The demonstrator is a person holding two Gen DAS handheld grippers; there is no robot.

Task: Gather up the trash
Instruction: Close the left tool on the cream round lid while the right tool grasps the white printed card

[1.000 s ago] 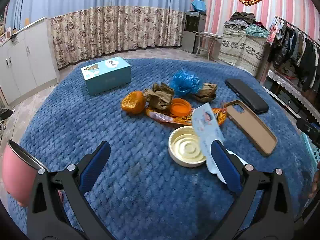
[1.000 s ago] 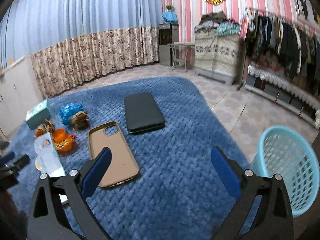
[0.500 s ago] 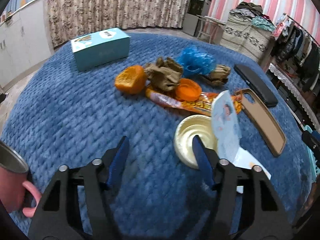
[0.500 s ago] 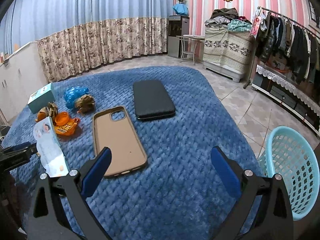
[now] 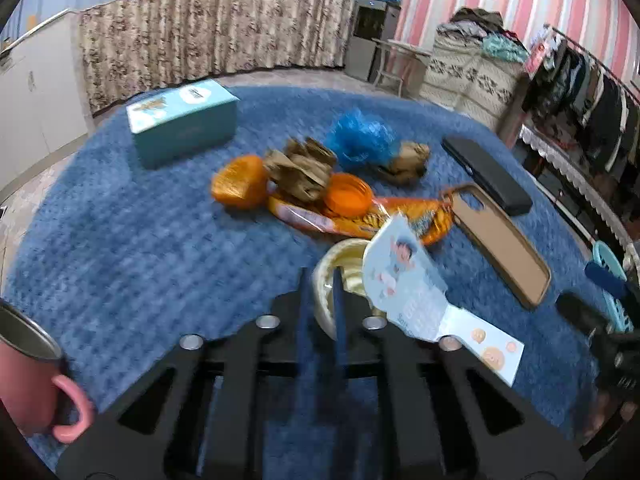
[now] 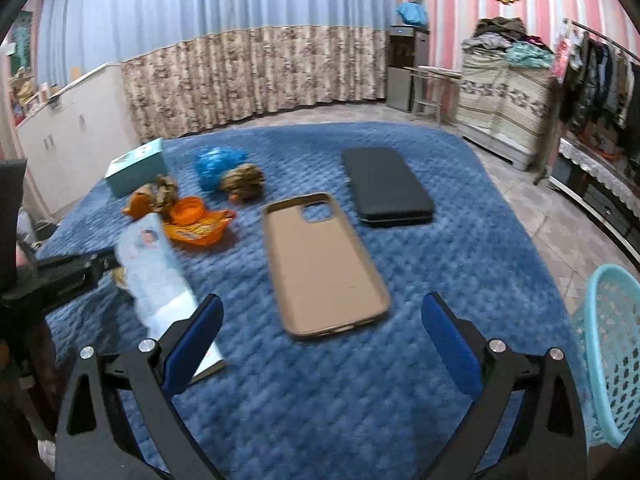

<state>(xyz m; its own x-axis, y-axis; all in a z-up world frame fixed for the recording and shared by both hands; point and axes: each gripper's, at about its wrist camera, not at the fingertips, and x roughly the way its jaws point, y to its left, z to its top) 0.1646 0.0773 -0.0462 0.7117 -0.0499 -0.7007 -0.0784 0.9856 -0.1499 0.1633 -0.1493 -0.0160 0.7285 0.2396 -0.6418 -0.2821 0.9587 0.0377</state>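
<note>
**Left claw pinched the lid's rim; right claw waited wide**

The step in hand looked like lifting the pale yellow lid off the blue quilted tabletop and carrying it to the turquoise basket, which stood off the tabletop's right edge. To do it well, the lid wanted a straight lift clear of the printed paper card leaning against its right side, so the card would not be dragged along or flipped. The rest of the trash lay just beyond: an orange peel, crumpled brown paper, an orange cap, a snack wrapper and a blue plastic bag. The phone case and the black wallet probably were not trash and were best left alone.

The left claw was clenched, its blue pads drawn nearly together on the lid's near rim, which stood between them. The right claw was released, fingers spread wide, holding and touching nothing, hovering over the tabletop near the phone case.
</note>
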